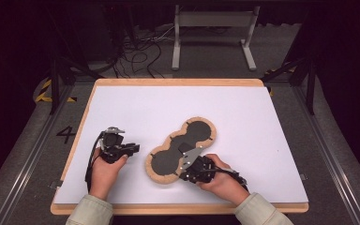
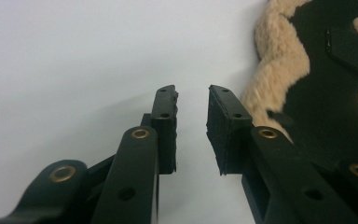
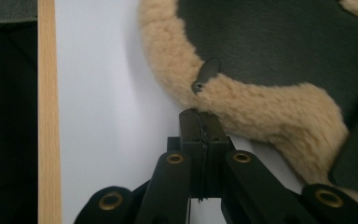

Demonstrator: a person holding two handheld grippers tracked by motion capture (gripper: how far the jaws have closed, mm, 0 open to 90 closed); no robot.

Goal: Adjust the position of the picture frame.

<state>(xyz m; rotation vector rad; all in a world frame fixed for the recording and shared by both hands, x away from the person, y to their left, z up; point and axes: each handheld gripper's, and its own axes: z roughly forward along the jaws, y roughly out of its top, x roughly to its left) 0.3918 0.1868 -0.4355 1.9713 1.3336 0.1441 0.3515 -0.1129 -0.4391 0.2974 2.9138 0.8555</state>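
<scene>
The right gripper (image 1: pixel 188 169) pinches its fingers shut at the fleece rim of the pad (image 1: pixel 180 150), perhaps on a thin edge, likely to steady it mid-table, while the left gripper (image 1: pixel 132 149) waits just beside it, fingers parted and empty, ready to help.

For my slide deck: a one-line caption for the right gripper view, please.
Right gripper, jaws shut and empty, tips at the tan fleece rim of the dark pad on the white table.
</scene>
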